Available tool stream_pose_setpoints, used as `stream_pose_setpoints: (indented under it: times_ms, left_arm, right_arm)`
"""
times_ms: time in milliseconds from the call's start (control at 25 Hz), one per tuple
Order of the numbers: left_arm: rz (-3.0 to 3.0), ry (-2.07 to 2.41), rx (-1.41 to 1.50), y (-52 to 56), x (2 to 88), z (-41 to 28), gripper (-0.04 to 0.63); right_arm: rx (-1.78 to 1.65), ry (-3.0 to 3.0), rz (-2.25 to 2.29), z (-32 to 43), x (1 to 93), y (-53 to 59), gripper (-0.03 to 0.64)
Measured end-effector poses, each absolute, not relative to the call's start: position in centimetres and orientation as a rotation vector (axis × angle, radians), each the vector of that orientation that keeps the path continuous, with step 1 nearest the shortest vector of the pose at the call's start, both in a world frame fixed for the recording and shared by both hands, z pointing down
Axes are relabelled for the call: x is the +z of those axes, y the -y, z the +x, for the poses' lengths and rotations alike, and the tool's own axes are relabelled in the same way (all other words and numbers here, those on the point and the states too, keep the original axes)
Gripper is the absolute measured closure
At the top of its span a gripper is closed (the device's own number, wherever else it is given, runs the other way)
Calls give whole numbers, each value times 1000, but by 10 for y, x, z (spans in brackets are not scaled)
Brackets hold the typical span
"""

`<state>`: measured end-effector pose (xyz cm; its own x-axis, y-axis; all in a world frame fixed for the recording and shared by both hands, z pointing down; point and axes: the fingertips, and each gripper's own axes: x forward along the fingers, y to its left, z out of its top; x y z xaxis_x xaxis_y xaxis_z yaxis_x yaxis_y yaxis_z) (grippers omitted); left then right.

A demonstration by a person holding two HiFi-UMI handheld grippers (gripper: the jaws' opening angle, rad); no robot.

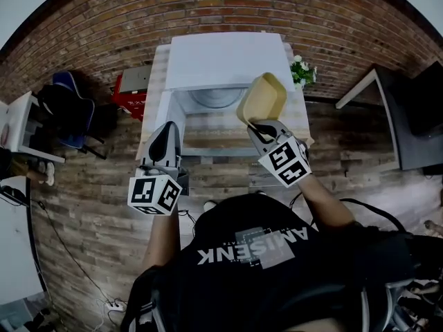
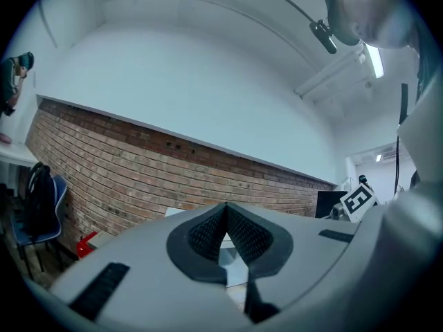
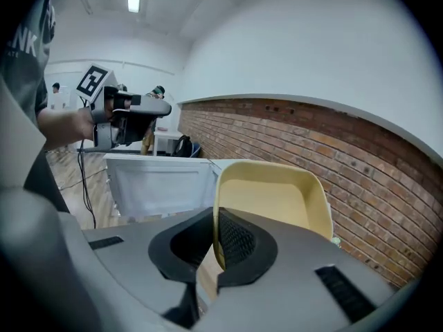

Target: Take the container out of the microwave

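From the head view, the container [image 1: 263,99] is a pale yellow, shallow tray with rounded corners and a plain, empty inside. It is tipped up on edge in the air at the right of the white microwave's [image 1: 225,61] open front, above the table [image 1: 297,113] that stands against the brick wall [image 1: 332,26]. The right tool [image 1: 266,131] grips the container's near edge, and the left tool [image 1: 165,144] is held at the near left of the microwave, well apart from the container. In the left gripper view, that tool's jaws meet at their tips with nothing between them. In the right gripper view, the jaws are clamped together on the container's thin left wall, one pad inside and one outside, and the tray rises past them with its hollow facing the camera, the microwave behind it at left
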<state>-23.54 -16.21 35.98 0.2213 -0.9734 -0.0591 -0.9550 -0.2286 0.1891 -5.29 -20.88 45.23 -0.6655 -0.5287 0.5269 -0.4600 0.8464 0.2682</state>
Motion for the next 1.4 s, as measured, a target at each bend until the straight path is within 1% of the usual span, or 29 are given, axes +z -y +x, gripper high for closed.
stream_pose_setpoints:
  times_ms: [480, 920, 1400]
  left_arm:
    - [2362, 1888, -206, 178, 358, -203, 588]
    - [2371, 1874, -176, 189, 357, -190, 588]
    - [2365, 1907, -176, 192, 353, -197, 588]
  right_arm:
    - [-181, 2499, 801, -11, 392, 230, 574]
    - [-214, 2523, 831, 0, 375, 242, 574]
    - [-206, 2548, 899, 5, 365, 258, 574]
